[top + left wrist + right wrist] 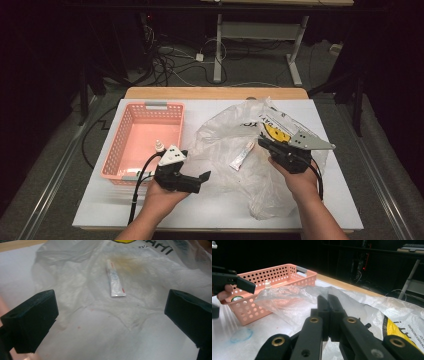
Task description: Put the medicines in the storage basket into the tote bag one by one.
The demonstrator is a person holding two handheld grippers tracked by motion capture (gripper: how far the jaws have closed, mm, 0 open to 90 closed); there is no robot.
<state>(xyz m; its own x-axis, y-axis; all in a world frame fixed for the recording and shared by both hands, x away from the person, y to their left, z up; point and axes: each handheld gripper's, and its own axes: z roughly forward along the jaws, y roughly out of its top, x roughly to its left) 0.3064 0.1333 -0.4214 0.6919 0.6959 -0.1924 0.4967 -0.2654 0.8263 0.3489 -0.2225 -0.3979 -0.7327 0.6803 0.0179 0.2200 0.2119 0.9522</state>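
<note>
Left gripper held low near front-left of tabletop, just in front of pink perforated basket; jaws wide apart, nothing between them, aimed at the bag. Clear plastic bag with yellow-black print spread over centre to right side of tabletop. Small white tube with red markings lying flat inside bag, near tabletop centre, well ahead of left gripper. Right gripper at right side over the bag; jaws closed together, looks pinched on bag film, can't confirm the film is actually between them. Small white-capped bottle upright in basket's near corner. Basket otherwise sits along left edge.
</note>
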